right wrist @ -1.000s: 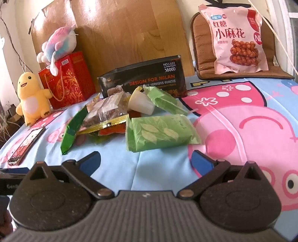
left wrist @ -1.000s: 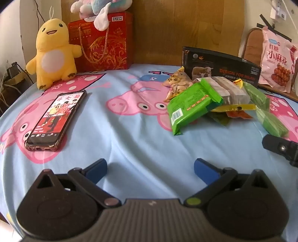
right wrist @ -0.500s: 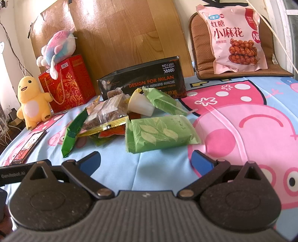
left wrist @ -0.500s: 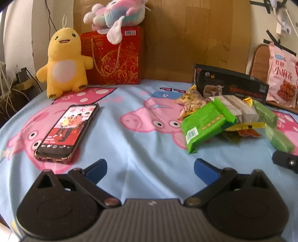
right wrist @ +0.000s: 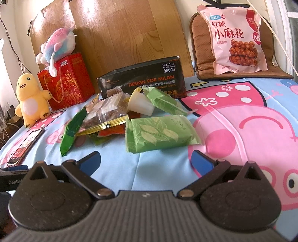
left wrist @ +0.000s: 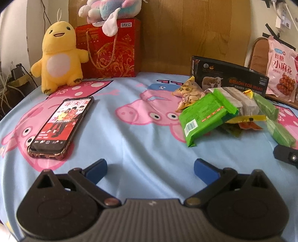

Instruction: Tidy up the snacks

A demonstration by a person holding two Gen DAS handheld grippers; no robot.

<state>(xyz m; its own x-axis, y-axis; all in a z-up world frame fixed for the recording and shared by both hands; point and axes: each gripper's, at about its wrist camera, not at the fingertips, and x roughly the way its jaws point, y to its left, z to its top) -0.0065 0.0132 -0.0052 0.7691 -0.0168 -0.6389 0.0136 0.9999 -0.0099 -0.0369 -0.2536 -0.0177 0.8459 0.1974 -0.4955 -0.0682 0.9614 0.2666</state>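
A pile of snack packets lies on the pig-print sheet in front of a black box [right wrist: 141,78] [left wrist: 229,78]. A bright green packet [left wrist: 204,115] lies nearest in the left wrist view. A pale green leaf-print packet [right wrist: 160,133] lies nearest in the right wrist view, with a clear brown-filled packet [right wrist: 109,109] and a white wedge [right wrist: 139,104] behind it. My left gripper [left wrist: 150,168] is open and empty, left of the pile. My right gripper [right wrist: 144,161] is open and empty, just short of the leaf-print packet.
A phone [left wrist: 61,126] lies at left. A yellow plush [left wrist: 59,57] and a red gift bag [left wrist: 111,50] with a pastel plush [left wrist: 109,9] on it stand at the back. A pink snack bag [right wrist: 236,37] leans on a brown cushion [right wrist: 204,61].
The left gripper has pulled back and turned left, so the pile sits further right in its view. The right gripper has barely moved. Both stay open.
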